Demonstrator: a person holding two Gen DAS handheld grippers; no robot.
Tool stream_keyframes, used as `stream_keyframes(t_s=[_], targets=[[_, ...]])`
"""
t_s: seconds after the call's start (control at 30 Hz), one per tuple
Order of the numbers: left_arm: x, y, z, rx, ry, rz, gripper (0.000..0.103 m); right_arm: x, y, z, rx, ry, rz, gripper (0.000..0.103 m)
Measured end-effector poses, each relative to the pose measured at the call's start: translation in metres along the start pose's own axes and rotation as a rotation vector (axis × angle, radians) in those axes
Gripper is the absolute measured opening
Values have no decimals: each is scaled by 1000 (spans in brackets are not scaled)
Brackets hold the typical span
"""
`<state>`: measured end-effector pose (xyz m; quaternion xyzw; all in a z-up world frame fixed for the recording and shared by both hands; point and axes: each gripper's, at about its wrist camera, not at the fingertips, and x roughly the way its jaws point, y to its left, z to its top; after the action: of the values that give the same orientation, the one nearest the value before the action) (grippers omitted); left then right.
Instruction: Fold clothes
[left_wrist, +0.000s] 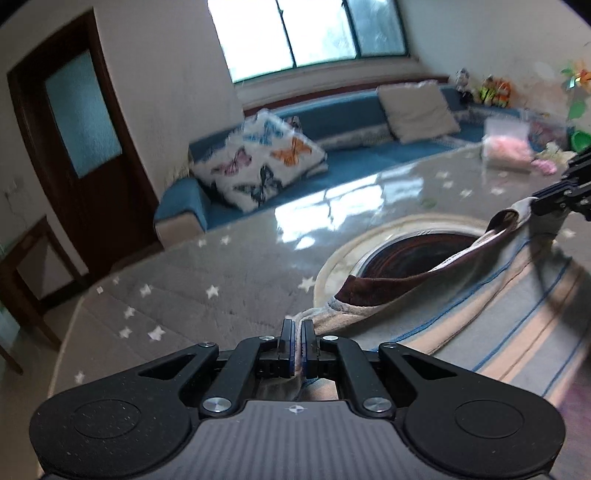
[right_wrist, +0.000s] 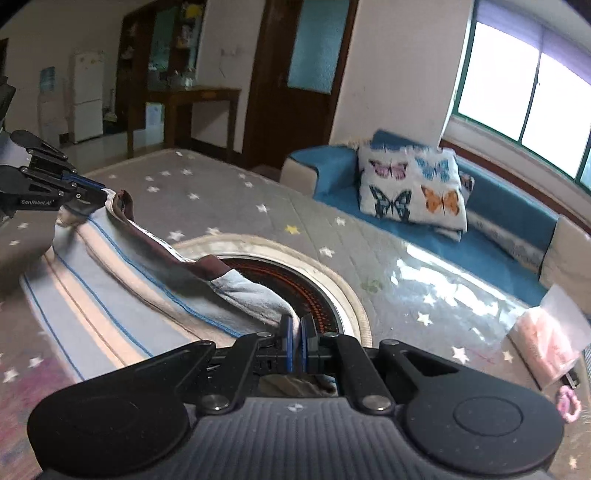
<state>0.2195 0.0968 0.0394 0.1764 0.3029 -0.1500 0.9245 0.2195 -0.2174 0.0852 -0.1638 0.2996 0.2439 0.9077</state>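
A striped garment (left_wrist: 491, 314), light blue and beige with thin blue lines and a dark brown collar band, is stretched between my two grippers above the table. My left gripper (left_wrist: 297, 334) is shut on one end of its top edge. My right gripper (right_wrist: 296, 332) is shut on the other end. The garment also shows in the right wrist view (right_wrist: 110, 295). Each gripper shows in the other's view: the right one at the right edge (left_wrist: 535, 205), the left one at the far left (right_wrist: 99, 194).
The table (left_wrist: 221, 266) has a grey cover with white stars and a round inset burner (right_wrist: 317, 291) under the garment. A pink bag (right_wrist: 550, 347) lies at the table's right. A blue sofa (left_wrist: 362, 155) with a butterfly cushion (right_wrist: 413, 188) runs behind.
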Motion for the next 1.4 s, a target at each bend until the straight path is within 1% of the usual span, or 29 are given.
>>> stream_keyframes(t_s=[0.1,0.17,0.23,0.27,0.3,0.33,0.4,0.43,0.5,0.53,0.6,0.73,0.83,0.9,0.93,0.97,1.0,1.03,1.13,1.23,1.33,1.4], targets=[[26,2,-5,-14,37,2,3,32,-8,-2,38,42,0,4],[41,7,-9,-46,63,2,4,48,-10,-6,62,60,1,5],[52,12,-12,-85,85,0,7,63,-16,-10,113,66,-11,6],[54,16,-13,-102,92,6,8,70,-19,-12,135,73,-14,7],[57,18,-13,-117,96,15,9,75,-21,-14,152,73,-23,13],[57,19,-12,-127,94,26,9,78,-23,-15,168,67,-30,15],[52,25,-13,-143,87,56,9,78,-27,-15,200,46,-43,17],[48,27,-13,-148,81,69,12,72,-29,-15,215,28,-59,17],[40,31,-12,-160,66,92,27,62,-31,-13,225,-7,-72,17],[34,32,-12,-174,58,98,30,58,-30,-13,222,-20,-69,17],[25,33,-11,-190,44,85,30,49,-24,-12,219,-31,-29,17],[12,21,-12,-188,26,12,30,61,-11,-20,230,16,59,17],[15,12,-13,-168,42,-41,30,76,-11,-29,274,51,80,17],[23,9,-14,-153,60,-51,29,82,-16,-33,296,62,72,17],[29,9,-15,-153,74,-56,29,84,-18,-35,305,65,62,19],[34,10,-16,-160,87,-51,29,86,-22,-37,317,67,52,21],[40,12,-18,-168,100,-45,29,86,-27,-39,333,68,43,25],[45,14,-21,-175,108,-39,29,88,-32,-41,352,70,36,26],[58,26,-26,-221,138,-5,29,92,-46,-47,392,70,7,26],[60,35,-29,-259,135,14,31,93,-55,-49,433,62,0,26],[56,39,-26,-272,127,31,31,89,-53,-43,433,42,-33,26],[53,39,-25,-281,121,23,29,86,-45,-36,395,35,-25,26]])
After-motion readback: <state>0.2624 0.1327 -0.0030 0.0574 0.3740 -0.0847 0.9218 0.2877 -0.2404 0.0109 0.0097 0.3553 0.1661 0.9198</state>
